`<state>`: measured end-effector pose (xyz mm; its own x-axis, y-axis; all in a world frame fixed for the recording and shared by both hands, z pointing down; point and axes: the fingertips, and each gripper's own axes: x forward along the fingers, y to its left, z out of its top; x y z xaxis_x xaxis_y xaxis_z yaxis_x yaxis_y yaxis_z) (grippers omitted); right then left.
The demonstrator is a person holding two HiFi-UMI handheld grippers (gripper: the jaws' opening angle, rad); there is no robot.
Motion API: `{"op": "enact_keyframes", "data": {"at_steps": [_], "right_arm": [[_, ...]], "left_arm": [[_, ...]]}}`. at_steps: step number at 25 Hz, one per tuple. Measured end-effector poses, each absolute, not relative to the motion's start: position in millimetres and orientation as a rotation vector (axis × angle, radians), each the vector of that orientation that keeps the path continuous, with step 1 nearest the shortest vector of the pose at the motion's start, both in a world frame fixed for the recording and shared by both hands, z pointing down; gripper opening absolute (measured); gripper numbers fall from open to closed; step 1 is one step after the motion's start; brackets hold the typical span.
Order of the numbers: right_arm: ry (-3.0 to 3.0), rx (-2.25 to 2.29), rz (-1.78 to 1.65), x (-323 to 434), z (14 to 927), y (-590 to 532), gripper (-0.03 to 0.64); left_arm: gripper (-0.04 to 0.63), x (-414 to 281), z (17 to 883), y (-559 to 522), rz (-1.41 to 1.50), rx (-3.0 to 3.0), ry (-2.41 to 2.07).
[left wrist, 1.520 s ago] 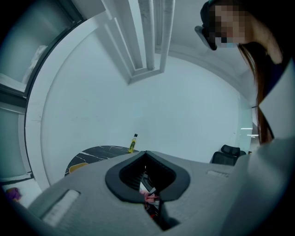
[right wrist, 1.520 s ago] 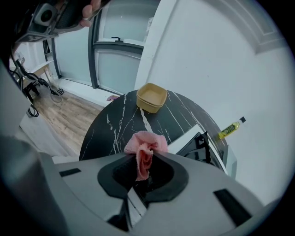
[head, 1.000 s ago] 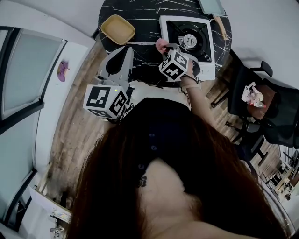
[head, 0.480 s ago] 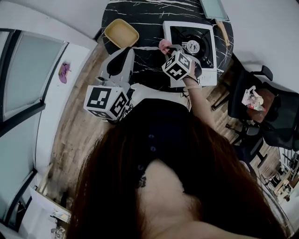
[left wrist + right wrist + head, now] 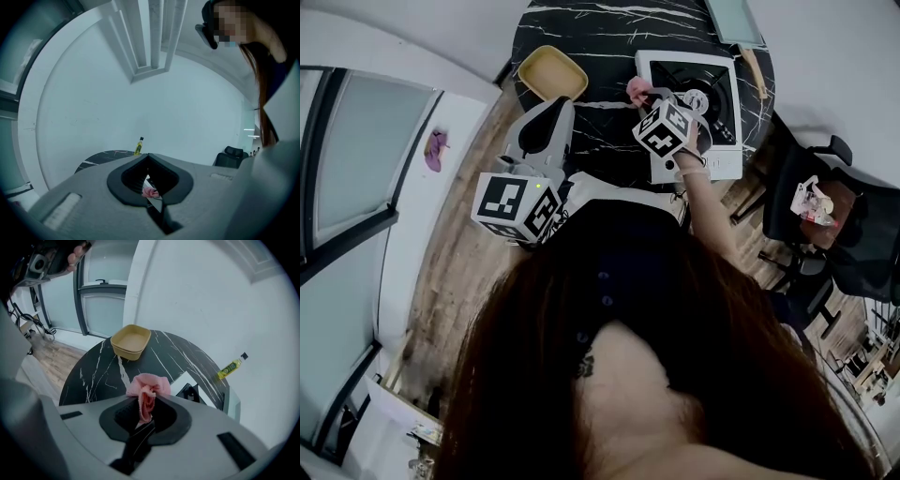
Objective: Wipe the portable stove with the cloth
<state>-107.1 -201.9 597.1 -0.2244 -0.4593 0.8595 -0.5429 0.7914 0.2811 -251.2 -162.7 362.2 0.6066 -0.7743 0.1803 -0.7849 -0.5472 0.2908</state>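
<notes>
Black marble tabletop (image 5: 591,37) carried the work. Nearest, the left gripper (image 5: 555,108) hung at the table's near edge, jaws together and empty. Beyond it, the right gripper (image 5: 652,94) was clamped on the pink cloth (image 5: 636,89), held at the left rim of the portable stove (image 5: 680,73). Against a second earlier, the cloth had barely shifted along that rim; wiping was judged only begun, the burner area undone. The stove sat close to the table's near right edge, leaving little margin. Bare marble lay open to the left, toward the yellow tray (image 5: 552,72).
</notes>
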Motion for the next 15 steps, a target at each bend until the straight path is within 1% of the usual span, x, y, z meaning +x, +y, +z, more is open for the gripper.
{"op": "enact_keyframes", "data": {"at_steps": [15], "right_arm": [[-1.859,0.796,0.101,-109.2,595.4,-235.0,0.049]], "left_arm": [[0.012,-249.4,366.5,-183.5,0.096,2.523,-1.189]]}}
